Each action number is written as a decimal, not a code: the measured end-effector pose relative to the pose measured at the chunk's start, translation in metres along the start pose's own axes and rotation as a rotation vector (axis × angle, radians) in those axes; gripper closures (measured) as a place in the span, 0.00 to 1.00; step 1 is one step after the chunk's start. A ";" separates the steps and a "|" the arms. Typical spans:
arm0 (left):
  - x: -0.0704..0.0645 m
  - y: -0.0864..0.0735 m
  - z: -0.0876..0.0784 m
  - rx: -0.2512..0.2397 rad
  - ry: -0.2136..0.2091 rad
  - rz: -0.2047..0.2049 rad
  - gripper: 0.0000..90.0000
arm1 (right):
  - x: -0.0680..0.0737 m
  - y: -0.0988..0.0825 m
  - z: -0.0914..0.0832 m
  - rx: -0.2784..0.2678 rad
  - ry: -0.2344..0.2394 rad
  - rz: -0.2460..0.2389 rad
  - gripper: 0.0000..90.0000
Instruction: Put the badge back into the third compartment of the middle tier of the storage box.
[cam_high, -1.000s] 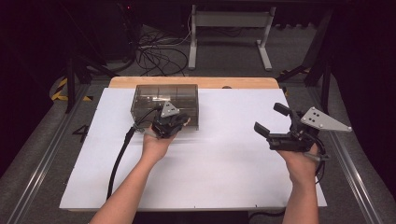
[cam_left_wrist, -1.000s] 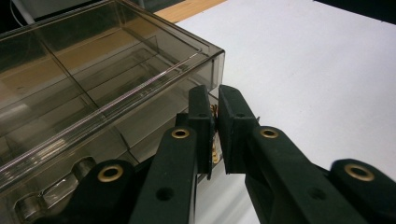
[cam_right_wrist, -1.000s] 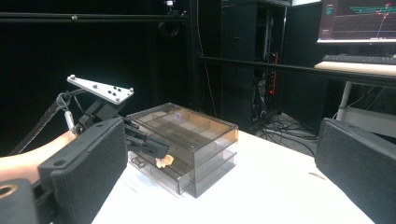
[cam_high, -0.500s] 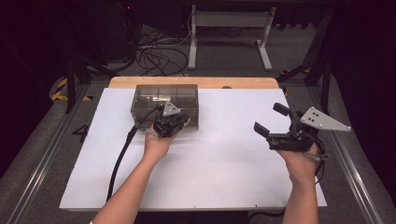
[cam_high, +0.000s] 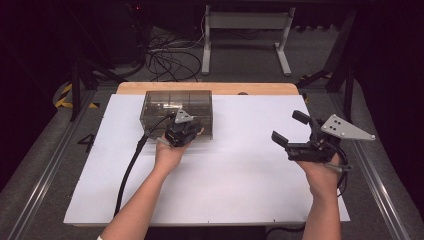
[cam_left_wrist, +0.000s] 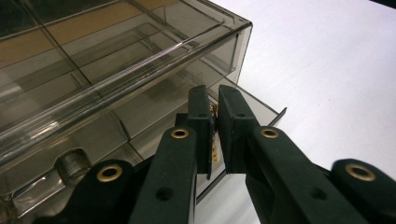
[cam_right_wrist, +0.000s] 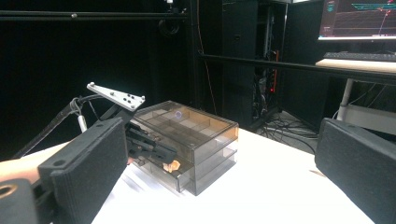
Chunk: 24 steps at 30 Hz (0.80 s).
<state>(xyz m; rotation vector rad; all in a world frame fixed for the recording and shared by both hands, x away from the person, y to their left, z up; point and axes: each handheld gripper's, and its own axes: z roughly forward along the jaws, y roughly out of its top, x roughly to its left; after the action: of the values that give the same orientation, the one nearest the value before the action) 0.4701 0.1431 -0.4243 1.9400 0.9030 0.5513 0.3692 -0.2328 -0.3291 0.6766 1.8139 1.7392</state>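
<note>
Pinching something small at the lower drawer (cam_left_wrist: 243, 105) of a smoked clear plastic drawer box (cam_high: 176, 102), the left gripper (cam_high: 181, 131) is working right against the box's front face. In the left gripper view its jaws are standing almost pressed together, a thin gap between them, with a small orange-and-pale piece (cam_left_wrist: 214, 140) caught in that gap; I cannot tell whether it is the drawer's pull tab or a loose item. The lower drawer is sitting slightly out from the box's front.

The box is resting near the far edge of the white table (cam_high: 240, 190), toward its far left corner, with its long axis running along that edge and its drawer front facing the person. So the drawer's travel is lying straight along the line from the box back toward the left hand (cam_high: 167, 152), and a pull toward the near edge looks like what the coming move calls for. The left hand is by far the nearer.

The right gripper (cam_high: 290, 132) is hovering well apart, near the table's right edge, its jaws spread wide and holding nothing, pointed across toward the box.
</note>
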 end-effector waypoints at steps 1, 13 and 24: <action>0.001 0.000 0.000 0.000 0.003 0.005 0.94 | 0.000 0.000 0.001 0.002 0.003 0.000 0.03; 0.002 -0.002 0.004 0.015 -0.015 -0.006 0.93 | 0.000 -0.001 0.002 0.011 0.004 -0.004 0.03; 0.000 0.000 -0.002 0.011 0.004 0.016 0.86 | 0.001 -0.001 0.004 0.014 0.007 -0.004 0.03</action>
<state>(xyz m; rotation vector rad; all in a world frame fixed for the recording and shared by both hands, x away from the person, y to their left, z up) 0.4687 0.1447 -0.4233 1.9582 0.8960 0.5611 0.3706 -0.2293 -0.3301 0.6721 1.8324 1.7300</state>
